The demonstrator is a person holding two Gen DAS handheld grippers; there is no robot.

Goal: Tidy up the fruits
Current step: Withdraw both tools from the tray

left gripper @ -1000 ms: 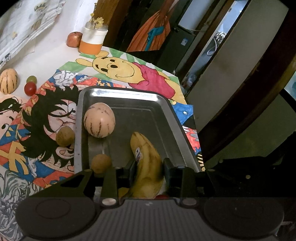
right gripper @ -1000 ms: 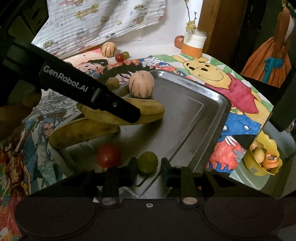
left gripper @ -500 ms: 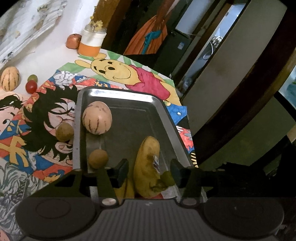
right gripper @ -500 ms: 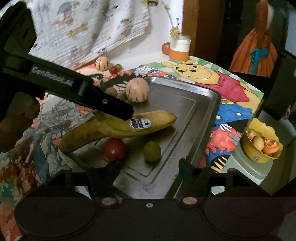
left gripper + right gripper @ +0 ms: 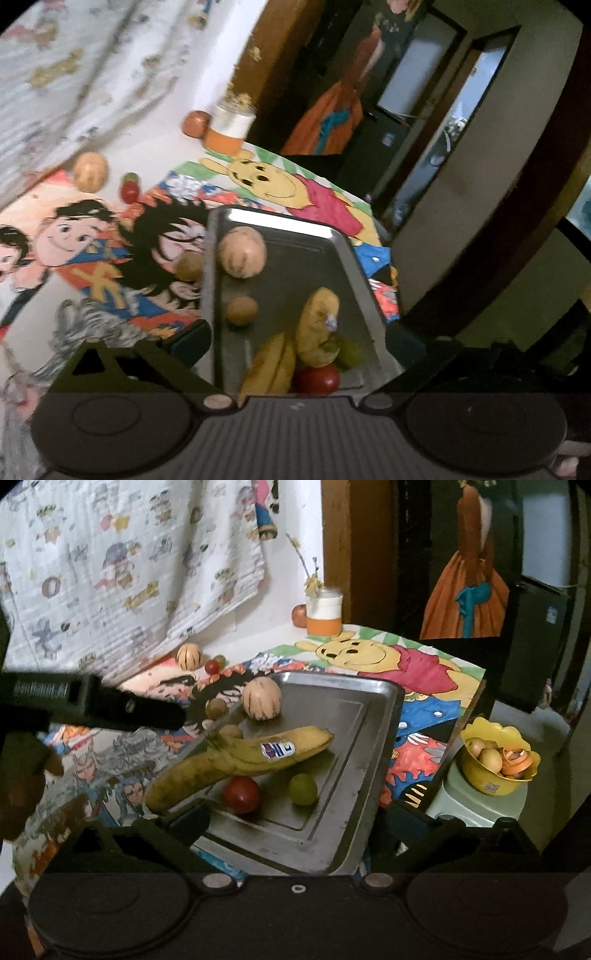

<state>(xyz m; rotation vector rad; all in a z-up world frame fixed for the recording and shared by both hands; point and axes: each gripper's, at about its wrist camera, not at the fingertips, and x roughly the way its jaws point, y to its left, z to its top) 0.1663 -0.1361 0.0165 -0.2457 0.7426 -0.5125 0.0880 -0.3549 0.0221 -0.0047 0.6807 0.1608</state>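
Released a second ago, the stickered banana (image 5: 273,747) now lies free on the metal tray (image 5: 369,746), and both grippers have drawn back with their jaws spread wide. That banana rests across a second banana (image 5: 181,779), whose lower end pokes past the tray's near-left edge. Just beside them on the tray sit a red tomato (image 5: 242,794) and a green grape (image 5: 303,789), close together but apart. Further in lies a striped small melon (image 5: 261,698), with a brown round fruit (image 5: 231,732) near the bananas' joined stems. The left gripper (image 5: 297,341) hovers over the tray's near end, holding nothing; in the right view it shows as a dark bar at the left. The right gripper (image 5: 295,821) is equally wide and empty, touching no fruit. Outside the tray, on the cartoon-printed cloth (image 5: 424,664), lie another brown fruit (image 5: 215,708), a second striped melon (image 5: 189,656) and a small tomato (image 5: 211,667).
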